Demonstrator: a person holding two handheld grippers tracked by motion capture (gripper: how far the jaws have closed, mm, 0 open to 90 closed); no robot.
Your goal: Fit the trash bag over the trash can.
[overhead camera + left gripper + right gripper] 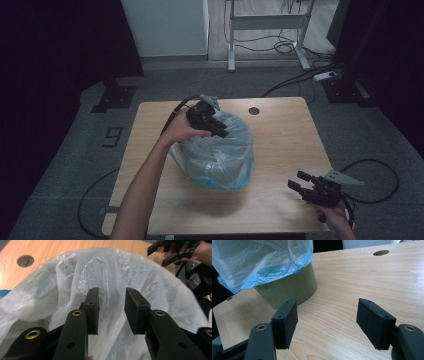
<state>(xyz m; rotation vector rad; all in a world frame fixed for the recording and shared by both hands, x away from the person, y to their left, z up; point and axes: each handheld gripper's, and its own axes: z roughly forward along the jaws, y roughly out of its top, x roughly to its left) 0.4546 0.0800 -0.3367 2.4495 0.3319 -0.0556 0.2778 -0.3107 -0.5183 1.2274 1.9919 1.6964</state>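
Olive bin (292, 288) stands upright, bag (220, 150) mouth up; left claw (111, 307) narrowed above it, gripping nothing.

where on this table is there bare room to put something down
Bare wood lies right of the bin, between the round hole and the right tongs. The front strip of the table is free too. The middle is crowded: the plastic bag drapes the bin, with the left tongs over it.

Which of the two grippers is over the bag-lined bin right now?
The left gripper, fingers poised over the bin's plastic bag; the right gripper is off beside it, above bare table.
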